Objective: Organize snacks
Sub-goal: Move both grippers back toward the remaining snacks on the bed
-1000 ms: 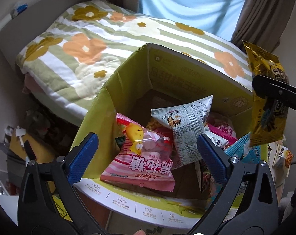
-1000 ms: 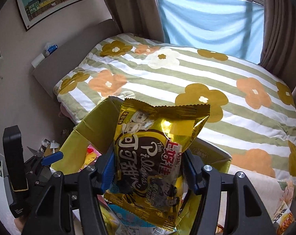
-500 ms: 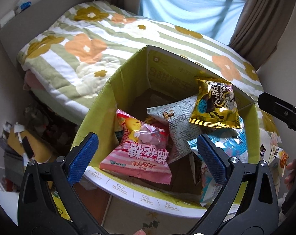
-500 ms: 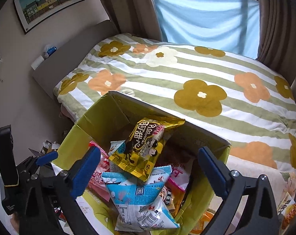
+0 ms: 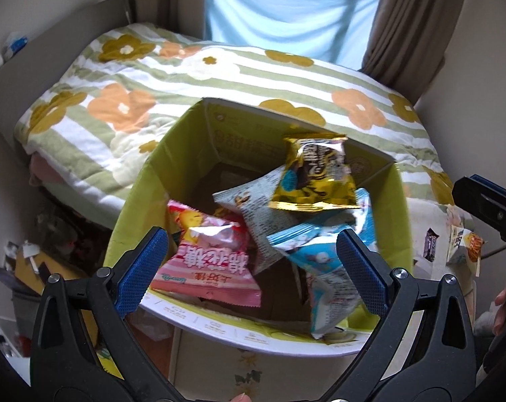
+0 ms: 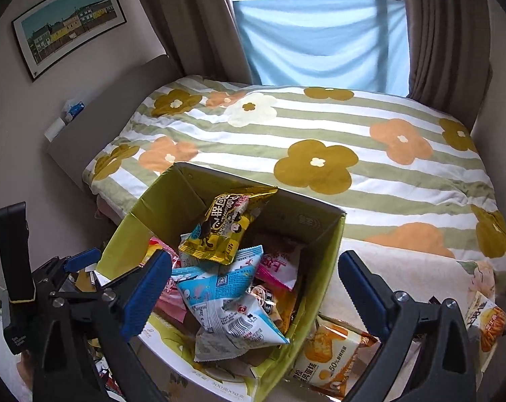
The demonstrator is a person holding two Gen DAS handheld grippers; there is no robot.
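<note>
Lying atop the heap in the yellow-green box (image 6: 323, 251), the gold snack bag (image 6: 224, 231) rests on a blue packet (image 6: 219, 284) beside a pink one (image 5: 206, 264). Behind the box spreads a flowered striped bedspread (image 6: 320, 134), blue-draped window (image 6: 320, 33) beyond. Both the right gripper (image 6: 256, 296) and left gripper (image 5: 253, 269) gape wide, empty, above the box
</note>
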